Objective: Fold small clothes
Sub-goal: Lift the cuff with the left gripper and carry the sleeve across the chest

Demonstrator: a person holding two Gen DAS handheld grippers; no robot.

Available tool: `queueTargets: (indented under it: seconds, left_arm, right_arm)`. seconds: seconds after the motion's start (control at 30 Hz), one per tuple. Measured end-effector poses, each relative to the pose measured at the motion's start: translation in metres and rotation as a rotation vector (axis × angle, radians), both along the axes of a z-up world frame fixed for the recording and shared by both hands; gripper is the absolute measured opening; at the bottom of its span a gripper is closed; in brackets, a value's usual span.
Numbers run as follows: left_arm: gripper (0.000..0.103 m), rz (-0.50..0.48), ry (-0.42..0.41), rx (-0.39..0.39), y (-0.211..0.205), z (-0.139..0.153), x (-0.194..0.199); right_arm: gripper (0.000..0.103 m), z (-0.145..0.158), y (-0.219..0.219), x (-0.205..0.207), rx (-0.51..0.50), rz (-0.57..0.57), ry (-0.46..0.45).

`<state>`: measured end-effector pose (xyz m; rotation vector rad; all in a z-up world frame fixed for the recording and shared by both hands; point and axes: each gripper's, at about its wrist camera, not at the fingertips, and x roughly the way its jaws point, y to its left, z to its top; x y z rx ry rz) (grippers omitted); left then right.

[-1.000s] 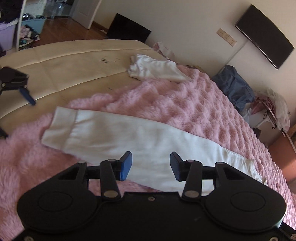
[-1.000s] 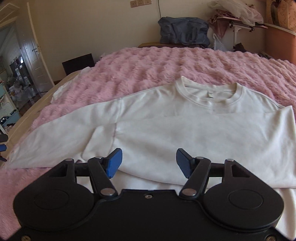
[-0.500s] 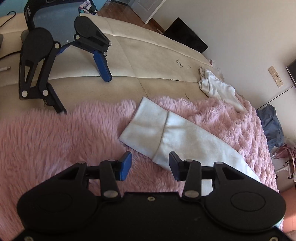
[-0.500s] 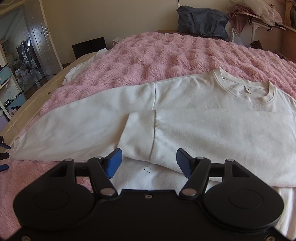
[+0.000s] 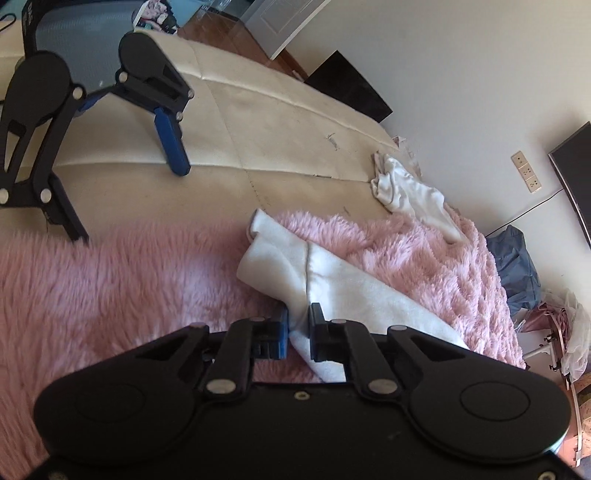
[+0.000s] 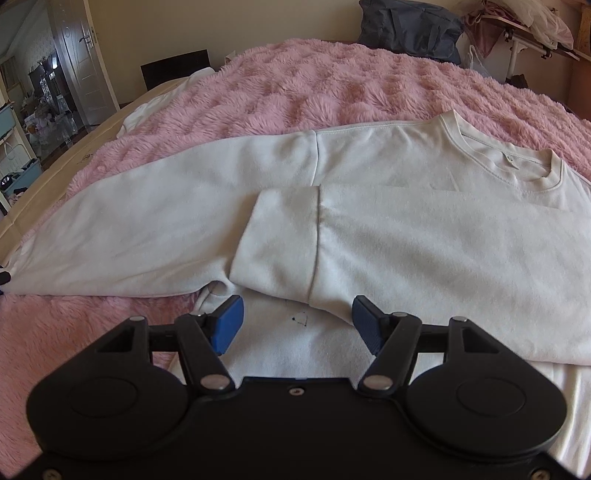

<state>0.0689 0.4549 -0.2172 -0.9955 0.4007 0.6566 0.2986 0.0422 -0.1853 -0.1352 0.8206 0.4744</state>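
A white long-sleeved sweatshirt (image 6: 424,173) lies flat on the pink fluffy blanket (image 6: 314,85). One sleeve is folded across its body, with the cuff (image 6: 277,240) just ahead of my right gripper (image 6: 297,321), which is open and empty above the hem. The other sleeve (image 6: 147,229) stretches out to the left. In the left wrist view my left gripper (image 5: 298,325) is shut on that sleeve (image 5: 332,291) near its cuff (image 5: 269,258), and the cuff is lifted and curled.
A spare black and blue gripper (image 5: 110,122) lies on the bare cream mattress (image 5: 277,140). A crumpled white garment (image 5: 410,192) lies at the blanket's far edge. A blue bag (image 5: 517,266) and a cluttered rack (image 6: 517,22) stand by the wall.
My left gripper has moved along the sleeve to its cuff end and shut on it, lifting the cuff. My right gripper has shifted slightly left over the folded sleeve and stays open.
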Motion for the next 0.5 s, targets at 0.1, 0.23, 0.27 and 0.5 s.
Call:
queueTargets:
  seconds: [0.1,0.23,0.27,0.5]
  left_arm:
    - [0.007,-0.028,-0.076,0.064,-0.010,0.027,0.003]
    - [0.007,-0.100,-0.191,0.077,-0.023,0.068,0.021]
    - [0.007,-0.123,-0.219,0.073,-0.028,0.077,0.028]
    - [0.007,-0.310,-0.345,0.102,-0.089,0.140,0.086]
  right_arm:
    - [0.067,0.000,-0.001,-0.002,0.004,-0.002,0.003]
    - [0.067,0.004,-0.010,-0.005,0.021,-0.006,-0.002]
    - [0.067,0.005,-0.015,-0.006,0.024,-0.010,-0.005]
    - [0.067,0.011,-0.066,-0.013,0.043,-0.075,-0.006]
